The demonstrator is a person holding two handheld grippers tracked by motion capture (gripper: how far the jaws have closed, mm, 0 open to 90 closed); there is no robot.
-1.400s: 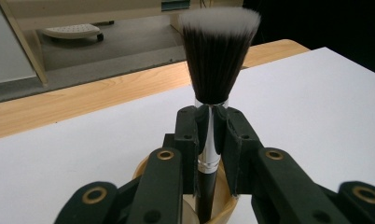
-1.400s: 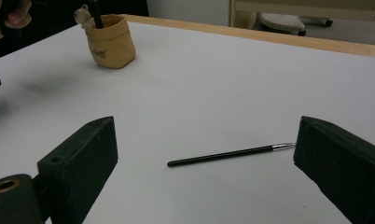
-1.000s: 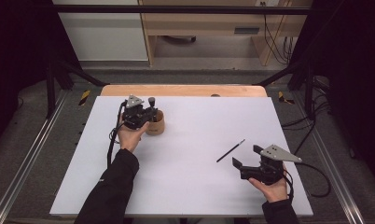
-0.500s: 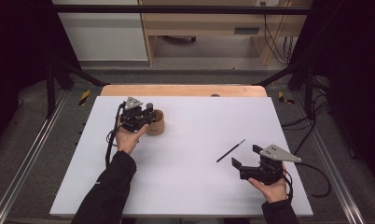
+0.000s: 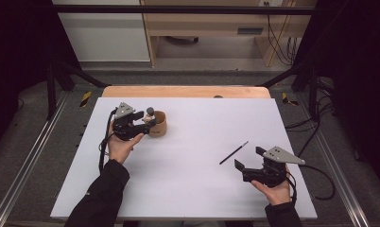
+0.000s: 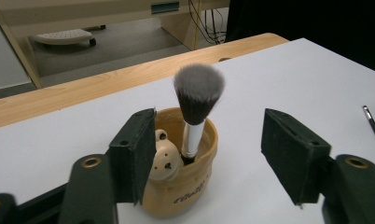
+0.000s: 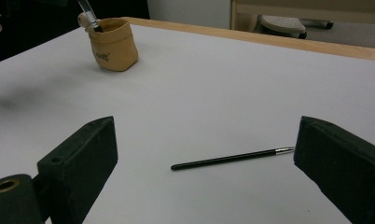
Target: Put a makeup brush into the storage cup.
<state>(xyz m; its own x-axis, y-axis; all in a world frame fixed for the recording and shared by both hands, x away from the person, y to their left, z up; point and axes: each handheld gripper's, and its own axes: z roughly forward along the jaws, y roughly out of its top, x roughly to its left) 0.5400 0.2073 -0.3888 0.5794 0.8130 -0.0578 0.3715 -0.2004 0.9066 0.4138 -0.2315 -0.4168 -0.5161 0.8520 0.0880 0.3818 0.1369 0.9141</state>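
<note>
— Where's the makeup brush (image 6: 198, 100) now?
— Standing upright in the tan pot (image 5: 158, 123), at about ten o'clock on the white table (image 5: 197, 189). Grey bristles up top, silvery collar below, handle down inside.
— And the left gripper (image 5: 148, 121)?
— Right at the pot, at its nine o'clock. Its jaws have just been opening; they stand apart now, the brush between them but untouched.
— Anything in the way?
— A thin black pencil (image 5: 233, 152) lies at four o'clock from the pot, well apart. The right gripper (image 5: 248, 161) rests near it, jaws spread wide, holding nothing.
— Anything the close views add?
— The left gripper view shows a little bear face (image 6: 166, 161) on the pot's rim and writing on its side. The right gripper view shows the pencil's silver tip (image 7: 283, 150).
</note>
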